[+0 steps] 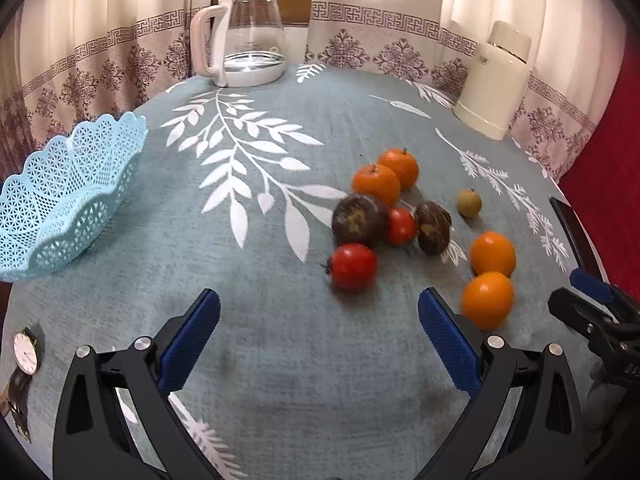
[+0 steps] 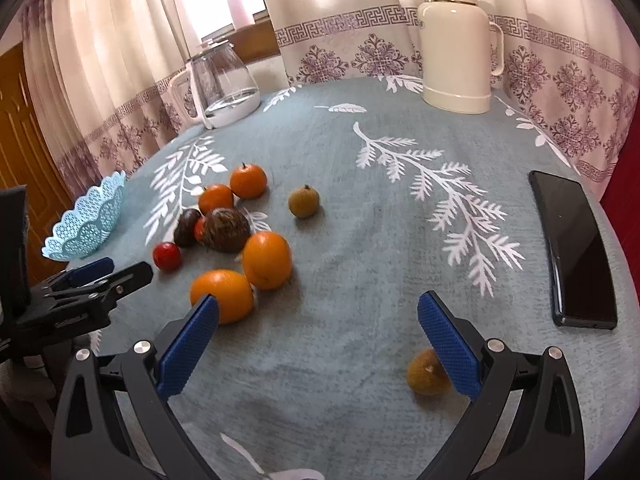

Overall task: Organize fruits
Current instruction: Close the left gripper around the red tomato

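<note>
Currently I hold each hand-held gripper (image 1: 319, 312) (image 2: 318, 316) wide and empty; nudging the clustered fruit (image 1: 354, 267) risks rolling it off the worktop (image 1: 280, 360).

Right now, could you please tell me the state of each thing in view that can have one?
left hand-held gripper: open, holding nothing
right hand-held gripper: open, holding nothing
blue basket: empty, upright
glass kettle: lid on, nearly empty
cream thermos: capped, upright
phone: screen dark
fruits: loose on the tablecloth
</note>
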Demonstrator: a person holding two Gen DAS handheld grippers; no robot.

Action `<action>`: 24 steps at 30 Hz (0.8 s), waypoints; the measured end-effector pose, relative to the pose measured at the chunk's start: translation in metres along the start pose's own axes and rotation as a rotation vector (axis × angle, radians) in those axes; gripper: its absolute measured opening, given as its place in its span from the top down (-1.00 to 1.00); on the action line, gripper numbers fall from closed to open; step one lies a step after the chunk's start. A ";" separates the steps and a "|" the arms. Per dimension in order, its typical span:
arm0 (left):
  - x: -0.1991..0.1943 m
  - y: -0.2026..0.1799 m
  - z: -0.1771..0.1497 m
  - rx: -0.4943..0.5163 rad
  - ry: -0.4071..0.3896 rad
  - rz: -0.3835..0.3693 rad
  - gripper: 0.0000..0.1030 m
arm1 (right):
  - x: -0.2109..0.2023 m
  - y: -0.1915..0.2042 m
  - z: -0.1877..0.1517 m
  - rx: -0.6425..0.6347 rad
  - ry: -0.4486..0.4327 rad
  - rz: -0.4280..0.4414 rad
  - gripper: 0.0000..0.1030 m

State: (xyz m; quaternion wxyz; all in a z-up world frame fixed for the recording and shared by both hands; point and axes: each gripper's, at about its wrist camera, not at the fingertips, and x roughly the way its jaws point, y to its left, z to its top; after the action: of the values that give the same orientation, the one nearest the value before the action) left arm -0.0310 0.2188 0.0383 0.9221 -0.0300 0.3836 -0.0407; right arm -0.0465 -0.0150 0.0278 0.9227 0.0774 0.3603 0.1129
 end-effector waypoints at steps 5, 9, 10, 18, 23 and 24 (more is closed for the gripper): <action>0.011 -0.004 0.008 0.038 0.007 0.001 -0.79 | 0.001 0.008 -0.001 -0.016 -0.007 0.022 -0.91; 0.026 -0.006 0.011 0.038 0.060 -0.048 -0.60 | 0.002 0.006 -0.002 -0.002 0.003 0.030 -0.91; 0.028 -0.006 0.011 0.036 0.070 -0.057 -0.55 | 0.003 0.005 -0.003 0.003 0.005 0.030 -0.91; 0.035 -0.011 0.009 0.043 0.087 -0.067 -0.22 | 0.005 0.008 -0.005 -0.004 0.009 0.034 -0.91; 0.035 -0.011 0.010 0.045 0.085 -0.074 0.20 | 0.005 0.009 -0.005 -0.005 0.011 0.035 -0.91; 0.035 -0.011 0.010 0.046 0.085 -0.084 0.25 | 0.005 0.010 -0.005 -0.005 0.013 0.036 -0.91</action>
State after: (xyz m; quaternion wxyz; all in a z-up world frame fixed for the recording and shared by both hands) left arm 0.0000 0.2048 0.0217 0.9030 -0.0234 0.4196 -0.0894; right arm -0.0473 -0.0034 0.0233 0.9184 0.0809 0.3646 0.1307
